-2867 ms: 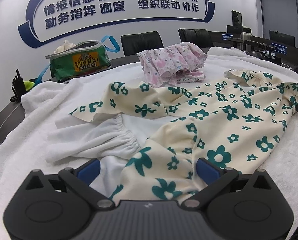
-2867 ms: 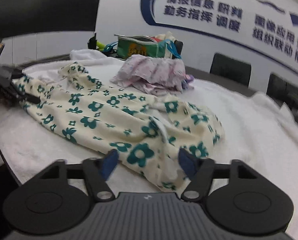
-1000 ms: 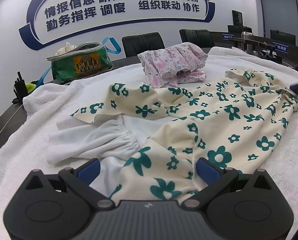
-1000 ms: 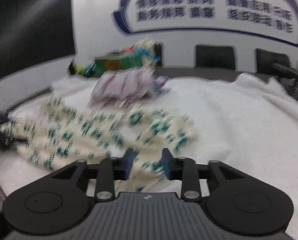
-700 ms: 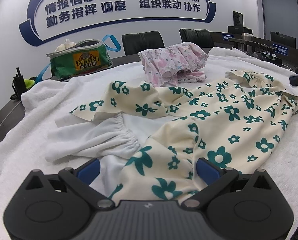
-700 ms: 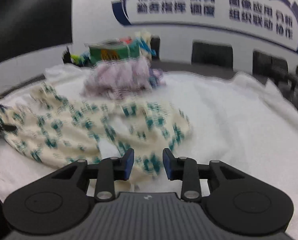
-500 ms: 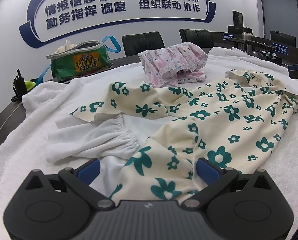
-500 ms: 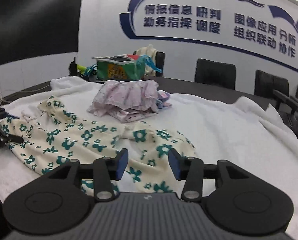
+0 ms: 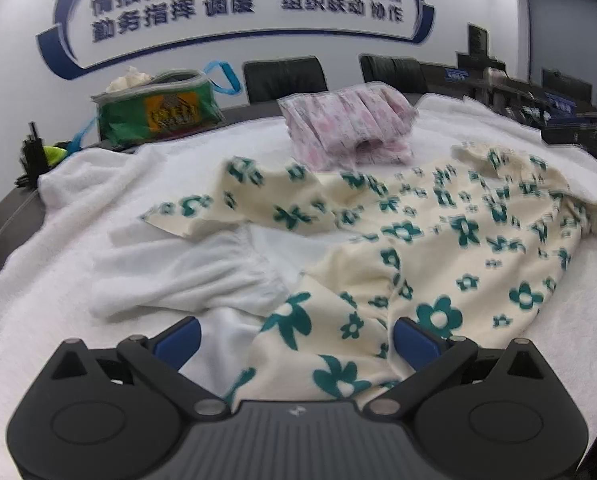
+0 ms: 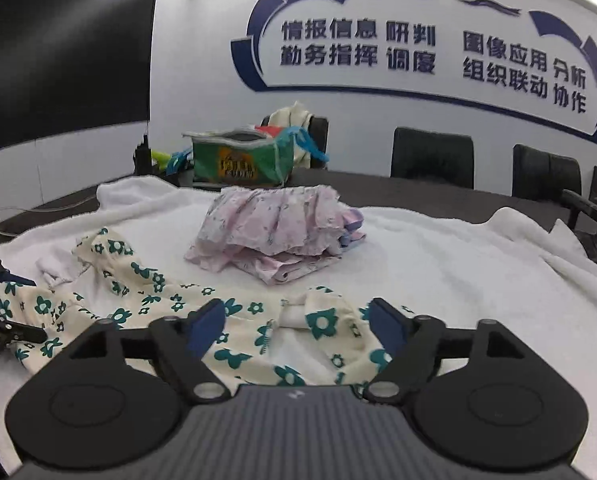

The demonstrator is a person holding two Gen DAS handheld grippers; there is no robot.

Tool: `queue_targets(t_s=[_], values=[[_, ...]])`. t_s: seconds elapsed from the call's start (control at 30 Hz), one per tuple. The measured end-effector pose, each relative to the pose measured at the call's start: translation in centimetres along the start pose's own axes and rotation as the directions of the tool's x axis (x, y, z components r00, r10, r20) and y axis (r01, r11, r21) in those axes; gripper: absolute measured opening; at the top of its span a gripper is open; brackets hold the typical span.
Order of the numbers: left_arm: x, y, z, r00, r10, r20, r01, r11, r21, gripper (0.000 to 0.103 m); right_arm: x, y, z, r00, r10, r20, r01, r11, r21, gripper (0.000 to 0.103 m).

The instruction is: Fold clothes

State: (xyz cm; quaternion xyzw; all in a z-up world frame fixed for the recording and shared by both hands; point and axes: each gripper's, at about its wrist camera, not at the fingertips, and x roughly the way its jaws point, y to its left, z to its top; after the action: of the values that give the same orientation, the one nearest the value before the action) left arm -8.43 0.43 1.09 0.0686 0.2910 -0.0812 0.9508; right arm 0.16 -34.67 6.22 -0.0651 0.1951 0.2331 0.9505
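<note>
My right claw (image 10: 298, 322) has just been opening, nothing gripped; my left claw (image 9: 296, 336) gapes over the flowered garment (image 9: 438, 248) at lower centre.

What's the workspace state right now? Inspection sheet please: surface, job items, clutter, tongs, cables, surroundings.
Surface: white towel over dark table.
Job's things: cream floral garment spread out, partly folded; pink garment folded behind it.
Clutter: green bag, stuffed, at far edge.
Grippers: left tongs open, straddling the garment's hem; right tongs open, jaws just widened, fabric below, not pinched.
Cables: thin lead on the table at left.
Surroundings: black chairs, wall lettering, dark screen.
</note>
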Motion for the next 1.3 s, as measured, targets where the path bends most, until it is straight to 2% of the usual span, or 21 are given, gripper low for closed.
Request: queue_targets(t_s=[0.13, 0.2, 0.23, 0.3, 0.37, 0.5, 0.53, 0.57, 0.63, 0.67, 0.7, 0.73, 0.8, 0.87, 0.97, 1.0, 1.07, 1.13, 1.2, 1.27, 1.3], values=[[-3.5, 0.5, 4.1, 0.989, 0.023, 0.149, -0.031, 0.998, 0.052, 0.101, 1.0, 0.5, 1.1, 1.000, -0.013, -0.002, 0.013, 0.994, -0.113, 0.084], [-2.3, 0.6, 7.2, 0.984, 0.041, 0.176, -0.061, 0.992, 0.112, 0.103, 2.3, 0.4, 2.1, 1.000, -0.004, -0.025, 0.000, 0.988, -0.156, 0.084], [-0.9, 0.8, 8.6, 0.987, 0.032, 0.159, -0.055, 0.988, 0.144, 0.103, 3.7, 0.2, 2.9, 0.998, 0.019, -0.058, -0.029, 0.985, -0.170, 0.084], [2.9, 1.2, 10.6, 0.996, -0.042, 0.076, 0.027, 0.982, 0.188, 0.102, 6.6, -0.1, 4.2, 0.990, 0.070, -0.119, -0.091, 0.980, -0.175, 0.083], [6.7, 1.6, 11.7, 0.995, -0.102, 0.002, 0.099, 0.971, 0.215, 0.099, 9.8, -0.3, 5.1, 0.972, 0.131, -0.194, -0.167, 0.968, -0.186, 0.081], [11.9, 1.7, 12.0, 0.987, -0.115, -0.115, 0.140, 0.959, 0.248, 0.091, 15.5, -1.1, 5.8, 0.921, 0.171, -0.349, -0.260, 0.938, -0.228, 0.068], [12.9, 1.8, 12.0, 0.984, -0.104, -0.148, 0.138, 0.959, 0.247, 0.073, 16.7, -1.5, 5.8, 0.903, 0.178, -0.392, -0.283, 0.932, -0.227, 0.054], [13.6, 2.0, 12.0, 0.977, -0.108, -0.182, 0.149, 0.961, 0.233, 0.043, 17.7, -1.9, 5.7, 0.882, 0.187, -0.434, -0.305, 0.926, -0.221, 0.043], [14.2, 2.5, 11.9, 0.967, -0.136, -0.214, 0.181, 0.962, 0.203, 0.028, 19.0, -2.6, 5.2, 0.836, 0.217, -0.504, -0.353, 0.916, -0.190, 0.028], [13.7, 2.7, 11.6, 0.969, -0.154, -0.195, 0.192, 0.961, 0.197, 0.015, 18.9, -2.7, 5.0, 0.826, 0.245, -0.507, -0.385, 0.903, -0.192, 0.014], [13.1, 2.8, 11.5, 0.972, -0.157, -0.174, 0.190, 0.963, 0.191, 0.014, 18.7, -2.7, 4.9, 0.820, 0.262, -0.508, -0.410, 0.890, -0.202, 0.006], [12.4, 2.8, 11.5, 0.976, -0.154, -0.151, 0.181, 0.966, 0.186, 0.014, 18.1, -2.3, 5.0, 0.832, 0.252, -0.495, -0.409, 0.880, -0.240, 0.003], [9.6, 2.4, 11.1, 0.989, -0.138, -0.056, 0.147, 0.968, 0.206, 0.013, 16.1, -1.5, 5.2, 0.886, 0.219, -0.408, -0.368, 0.869, -0.332, 0.002], [6.6, 1.6, 10.1, 0.993, -0.109, 0.038, 0.096, 0.963, 0.251, 0.012, 13.0, -1.0, 5.3, 0.946, 0.179, -0.270, -0.280, 0.871, -0.404, 0.001], [2.3, -0.5, 6.4, 0.990, -0.038, 0.136, -0.011, 0.939, 0.344, 0.012, 7.2, 0.1, 3.8, 0.986, 0.133, -0.103, -0.167, 0.855, -0.492, 0.001], [1.4, -1.0, 5.3, 0.989, -0.031, 0.147, -0.025, 0.933, 0.360, 0.012, 5.7, 0.3, 2.8, 0.986, 0.133, -0.100, -0.166, 0.854, -0.493, 0.001], [0.5, -1.7, 2.7, 0.992, -0.051, 0.112, 0.007, 0.932, 0.362, 0.016, 2.9, 0.6, 0.7, 0.985, 0.133, -0.106, -0.168, 0.851, -0.497, 0.001], [0.2, -1.9, 0.9, 0.995, -0.055, 0.078, 0.024, 0.935, 0.355, 0.020, 1.4, 0.7, -1.5, 0.975, 0.124, -0.182, -0.201, 0.841, -0.503, 0.001], [-0.3, -1.7, 0.3, 0.995, -0.042, 0.089, 0.009, 0.938, 0.346, 0.029, 0.4, 0.5, -2.6, 0.969, 0.118, -0.218, -0.213, 0.848, -0.486, 0.001], [-0.9, -1.4, 0.6, 0.991, -0.052, 0.120, 0.007, 0.937, 0.349, 0.053, -0.4, -0.1, -2.9, 0.967, 0.122, -0.224, -0.214, 0.865, -0.454, 0.004], [-1.2, -1.3, 0.8, 0.989, -0.060, 0.139, 0.007, 0.936, 0.351, 0.061, -0.6, -0.6, -2.3, 0.968, 0.148, -0.202, -0.223, 0.876, -0.428, 0.005]])
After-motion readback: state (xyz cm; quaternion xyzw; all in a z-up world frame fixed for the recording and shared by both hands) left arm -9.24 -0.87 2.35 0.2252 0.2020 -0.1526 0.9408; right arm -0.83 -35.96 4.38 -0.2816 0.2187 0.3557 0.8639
